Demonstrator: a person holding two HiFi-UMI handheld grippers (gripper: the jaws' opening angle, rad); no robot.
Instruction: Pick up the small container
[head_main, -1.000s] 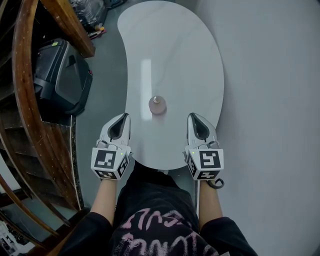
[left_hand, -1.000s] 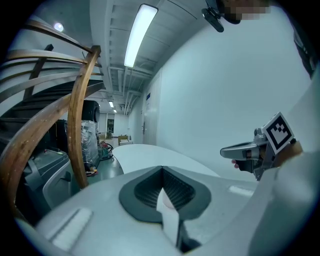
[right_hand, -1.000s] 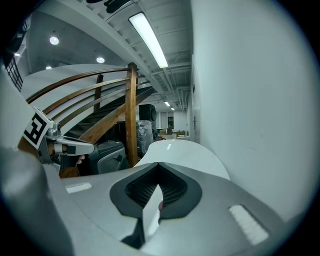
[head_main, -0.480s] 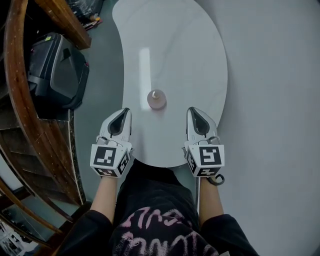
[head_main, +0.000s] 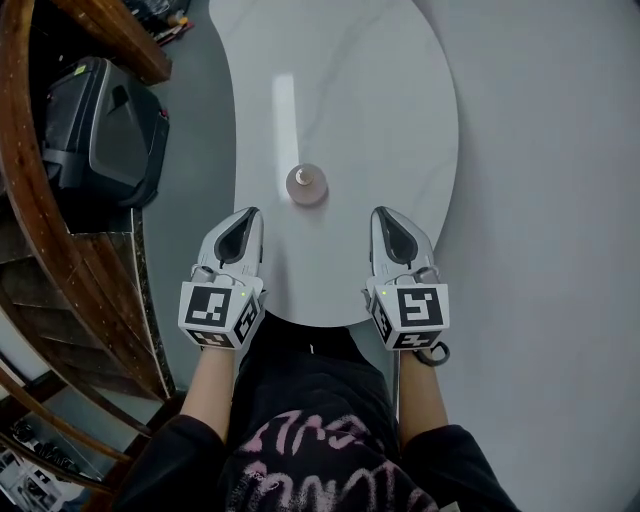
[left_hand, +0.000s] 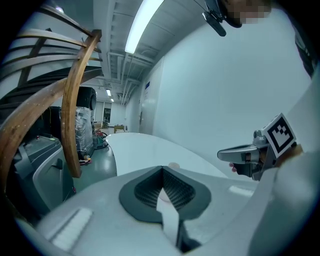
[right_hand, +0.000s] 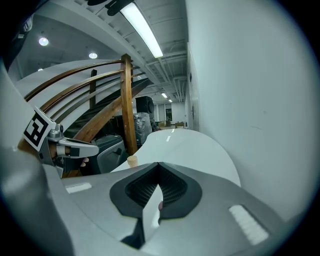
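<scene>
I find nothing here that I can actually read. The cube (head_main: 220, 313) on my left hand-held gripper (head_main: 251, 213) and the one on my right hand-held gripper (head_main: 379, 212) bear only black-and-white square markers, no letters or digits. The pink lettering (head_main: 300, 452) on my black top (head_main: 300, 395) is scrawled and partly hidden, so it is illegible.

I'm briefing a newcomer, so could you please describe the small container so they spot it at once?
Find the white kidney-shaped table by the pale wall. Ahead of and between the left gripper and right gripper stands the small container: round, pinkish, the only thing on the tabletop.
</scene>
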